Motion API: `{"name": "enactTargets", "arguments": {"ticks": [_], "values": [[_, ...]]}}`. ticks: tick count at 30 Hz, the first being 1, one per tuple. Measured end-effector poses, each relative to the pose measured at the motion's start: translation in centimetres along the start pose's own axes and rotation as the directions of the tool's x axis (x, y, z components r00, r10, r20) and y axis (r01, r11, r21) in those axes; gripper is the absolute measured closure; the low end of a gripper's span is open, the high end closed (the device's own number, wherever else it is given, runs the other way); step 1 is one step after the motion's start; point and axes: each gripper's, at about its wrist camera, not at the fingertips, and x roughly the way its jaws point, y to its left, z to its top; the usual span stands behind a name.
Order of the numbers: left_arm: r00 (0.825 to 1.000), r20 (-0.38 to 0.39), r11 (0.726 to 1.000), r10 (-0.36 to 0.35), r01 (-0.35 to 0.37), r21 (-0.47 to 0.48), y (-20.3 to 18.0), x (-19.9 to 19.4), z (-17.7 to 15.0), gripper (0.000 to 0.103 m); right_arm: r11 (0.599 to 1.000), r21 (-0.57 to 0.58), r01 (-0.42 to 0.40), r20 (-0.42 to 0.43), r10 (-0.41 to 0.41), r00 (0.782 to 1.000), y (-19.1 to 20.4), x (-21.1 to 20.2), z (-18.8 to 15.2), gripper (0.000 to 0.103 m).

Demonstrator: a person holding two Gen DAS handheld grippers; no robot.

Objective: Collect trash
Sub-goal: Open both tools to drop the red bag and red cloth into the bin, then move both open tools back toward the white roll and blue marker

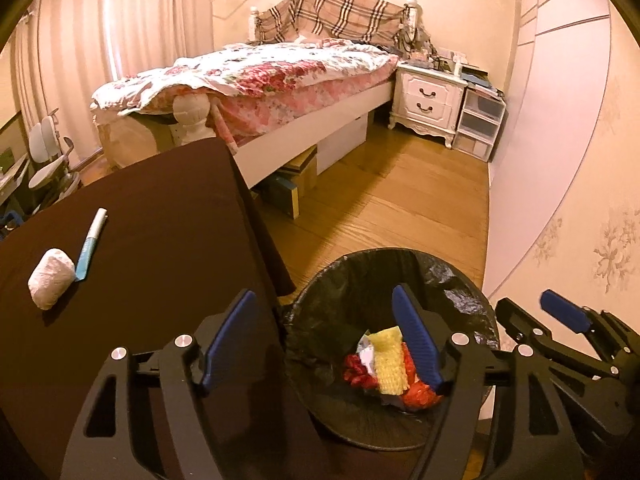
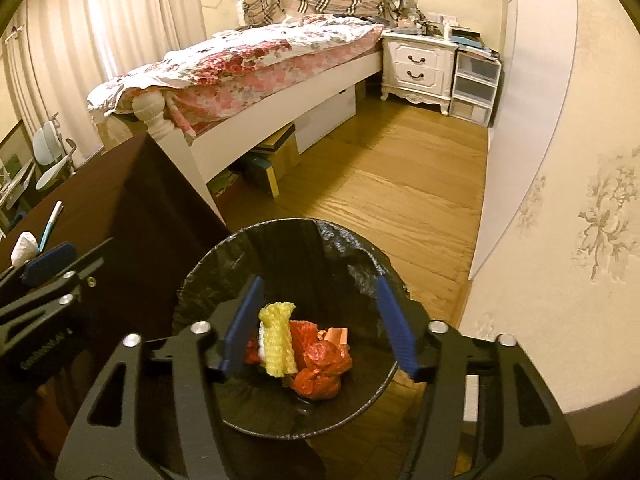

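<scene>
A round bin with a black liner [image 1: 460,300] [image 2: 352,264] stands on the floor beside the dark table [image 1: 160,220] [image 2: 132,200]. In it lie a yellow foam net [image 1: 390,364] [image 2: 278,340] and red crumpled wrappers [image 1: 356,372] [image 2: 324,372]. My left gripper [image 1: 324,316] is open and empty, over the table edge and the bin's rim. My right gripper [image 2: 318,300] is open and empty above the bin; it also shows in the left wrist view [image 1: 568,316]. On the table lie a white crumpled wad [image 1: 51,278] [image 2: 24,250] and a white and blue tube [image 1: 91,244] [image 2: 51,224].
A bed with a floral quilt [image 1: 256,76] [image 2: 248,56] stands behind the table, with boxes under it [image 1: 292,188]. A white nightstand [image 1: 428,100] [image 2: 416,68] and plastic drawers [image 1: 480,124] stand at the far wall. Wooden floor [image 1: 400,200] runs along the wall on the right.
</scene>
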Motion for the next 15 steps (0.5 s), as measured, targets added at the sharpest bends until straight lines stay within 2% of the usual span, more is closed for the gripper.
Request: {"name": "enactTargets", "arguments": {"ticks": [8, 15], "values": [[0.997, 0.013, 0.997, 0.071, -0.071, -0.027, 3.2, -0.9, -0.4, 0.029, 1.0, -0.014, -0.023, -0.003, 0.023, 1.0, 1.1, 0.0, 0.3, 0.035], [0.987, -0.005, 0.983, 0.158, -0.158, -0.098, 8.2, -1.8, -1.3, 0.029, 0.994, -0.076, -0.078, -0.011, 0.077, 0.997, 5.2, 0.0, 0.9, 0.03]]}}
